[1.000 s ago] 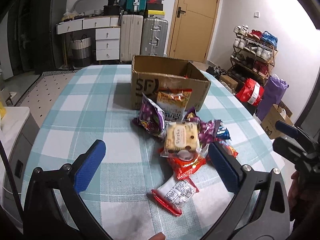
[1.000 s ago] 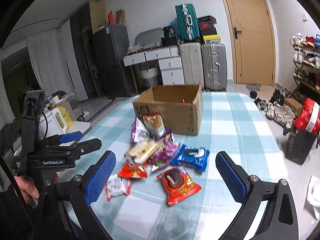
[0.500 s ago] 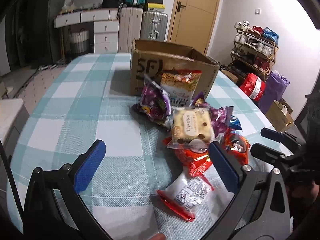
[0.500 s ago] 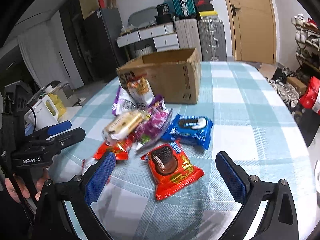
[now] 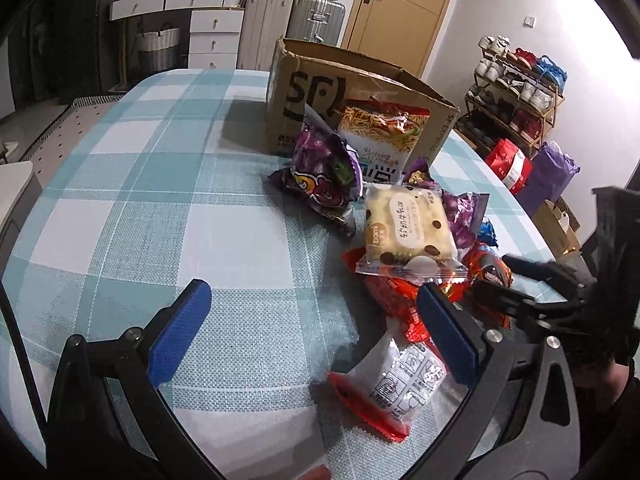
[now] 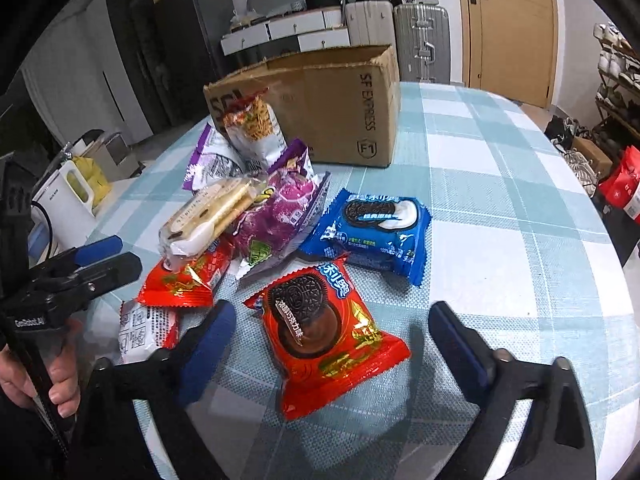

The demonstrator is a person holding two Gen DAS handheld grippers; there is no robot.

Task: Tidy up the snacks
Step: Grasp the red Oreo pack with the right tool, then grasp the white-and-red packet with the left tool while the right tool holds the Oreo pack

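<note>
A pile of snack packets lies on the checked table in front of an open cardboard box (image 5: 352,92), which also shows in the right wrist view (image 6: 320,100). My right gripper (image 6: 332,336) is open, low over a red chocolate-cookie packet (image 6: 324,336) that sits between its fingers. A blue cookie packet (image 6: 372,232) lies just beyond. My left gripper (image 5: 312,332) is open and empty, near a white and red packet (image 5: 396,384). A cream biscuit packet (image 5: 408,236), a purple bag (image 5: 324,176) and a noodle-snack bag (image 5: 380,136) are further in.
The checked tablecloth (image 5: 160,200) is bare on the left. A white kettle (image 6: 68,204) stands off the table's left side. Suitcases (image 5: 312,20), drawers and a door are behind; a shoe rack (image 5: 516,92) and bags stand on the right.
Both grippers have moved forward and down toward the snack pile. The red cookie packet now lies between my right gripper's fingers. Both stay open.
</note>
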